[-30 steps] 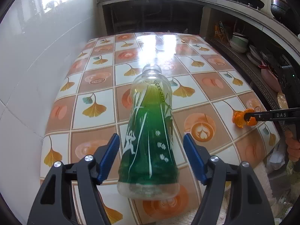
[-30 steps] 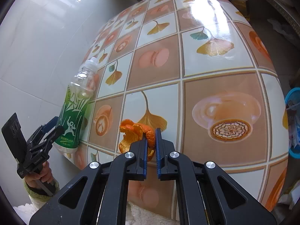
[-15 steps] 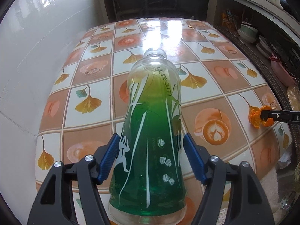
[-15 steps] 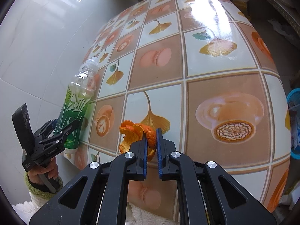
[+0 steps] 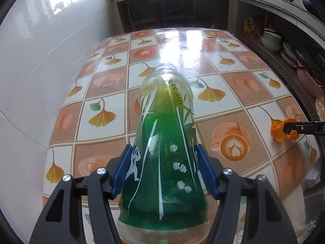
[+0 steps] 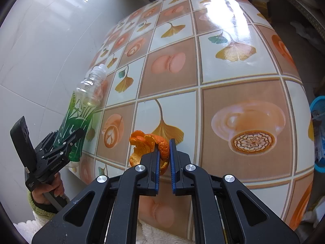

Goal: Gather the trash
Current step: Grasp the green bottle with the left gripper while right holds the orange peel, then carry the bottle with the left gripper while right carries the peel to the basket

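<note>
Your left gripper (image 5: 164,168) was clamped on the bottle (image 5: 165,142), blue pads (image 5: 124,170) pressed against both sides of its lower body. The bottle was clear plastic with a green-to-yellow label, uncapped, neck pointing forward and away from you. In the right wrist view the same bottle (image 6: 81,111) was tilted, neck up toward the wall, base off the table's left edge; whether it still touched the tabletop could not be told. Your left hand (image 6: 50,191), in a green cuff, held the left gripper (image 6: 63,144) handle there.

Your right gripper (image 6: 163,152) was closed on the orange peel (image 6: 148,146), blue pads nearly together with a curl of peel pinched between them. Most of the peel stuck out to the left of and ahead of the fingertips. From the left wrist view that peel (image 5: 281,129) sat at the table's right edge, held by the black tip of the right gripper (image 5: 288,128).

Both items were over the table (image 6: 223,61), covered in a glossy cloth with ginkgo leaves, macarons and coffee cups. The bottle was at the near-left side by the white tiled wall (image 5: 40,61), the peel well apart at the near-right. A blue basket (image 6: 317,134) showed past the table's right edge. Shelves with bowls (image 5: 271,40) ran along the far right.
</note>
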Demonstrator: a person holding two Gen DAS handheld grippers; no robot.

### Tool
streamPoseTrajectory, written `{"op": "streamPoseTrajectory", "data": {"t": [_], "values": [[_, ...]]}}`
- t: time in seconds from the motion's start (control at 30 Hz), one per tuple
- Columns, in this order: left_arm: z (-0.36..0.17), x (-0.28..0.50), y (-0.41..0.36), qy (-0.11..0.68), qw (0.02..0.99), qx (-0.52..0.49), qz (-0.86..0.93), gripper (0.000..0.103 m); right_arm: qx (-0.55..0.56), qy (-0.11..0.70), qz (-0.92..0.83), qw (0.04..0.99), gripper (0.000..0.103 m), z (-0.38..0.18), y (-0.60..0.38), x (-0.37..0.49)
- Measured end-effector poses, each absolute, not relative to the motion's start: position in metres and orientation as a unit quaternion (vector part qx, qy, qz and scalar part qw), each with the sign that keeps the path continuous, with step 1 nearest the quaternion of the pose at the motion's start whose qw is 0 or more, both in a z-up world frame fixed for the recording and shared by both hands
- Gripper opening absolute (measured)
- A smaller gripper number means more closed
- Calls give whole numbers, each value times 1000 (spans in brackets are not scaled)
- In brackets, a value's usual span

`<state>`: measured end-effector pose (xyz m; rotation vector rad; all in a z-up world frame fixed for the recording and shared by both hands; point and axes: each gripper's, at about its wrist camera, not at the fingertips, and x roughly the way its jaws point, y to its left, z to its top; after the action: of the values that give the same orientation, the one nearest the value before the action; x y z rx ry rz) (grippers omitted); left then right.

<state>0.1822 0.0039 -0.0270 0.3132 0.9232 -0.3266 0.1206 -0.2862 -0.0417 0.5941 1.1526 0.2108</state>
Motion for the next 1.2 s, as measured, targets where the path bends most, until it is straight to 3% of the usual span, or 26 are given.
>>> {"op": "streamPoseTrajectory", "data": {"t": [1.2], "values": [[11,160,-17,396,889,155,-170,61,306,498,120,803,6,-20,-309,100]]}}
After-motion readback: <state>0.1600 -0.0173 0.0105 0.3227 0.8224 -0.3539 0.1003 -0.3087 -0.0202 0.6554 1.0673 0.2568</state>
